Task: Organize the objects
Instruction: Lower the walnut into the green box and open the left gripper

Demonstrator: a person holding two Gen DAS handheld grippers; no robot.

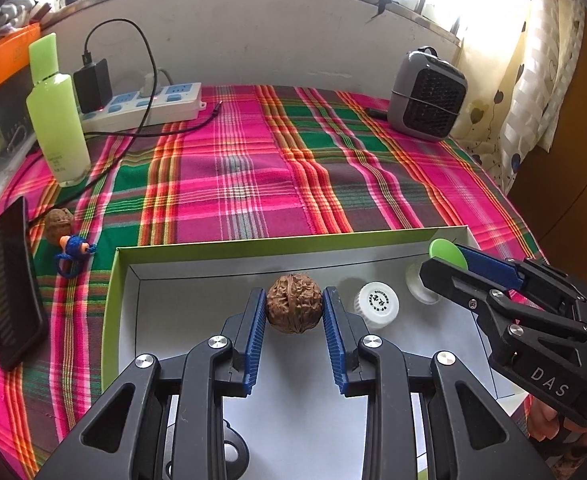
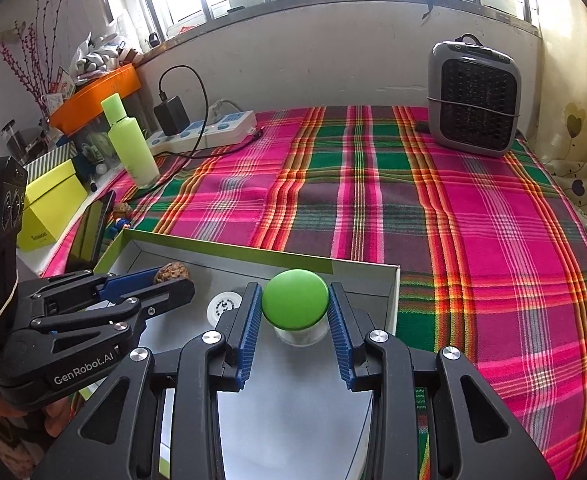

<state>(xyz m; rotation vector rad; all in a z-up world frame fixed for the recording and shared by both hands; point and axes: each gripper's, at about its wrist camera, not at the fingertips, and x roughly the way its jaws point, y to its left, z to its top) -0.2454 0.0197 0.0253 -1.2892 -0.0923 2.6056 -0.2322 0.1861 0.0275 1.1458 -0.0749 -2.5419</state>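
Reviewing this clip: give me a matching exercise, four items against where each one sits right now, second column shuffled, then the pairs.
Items:
1. walnut
2. green-lidded jar
3. white cap
4. keychain walnut

Places:
A. on the plaid cloth, outside the box
B. between the right tool fingers
C. on the box floor, not gripped
D. between the left tool fingers

Pairs: 1-D, 2-B, 3-C, 4-A
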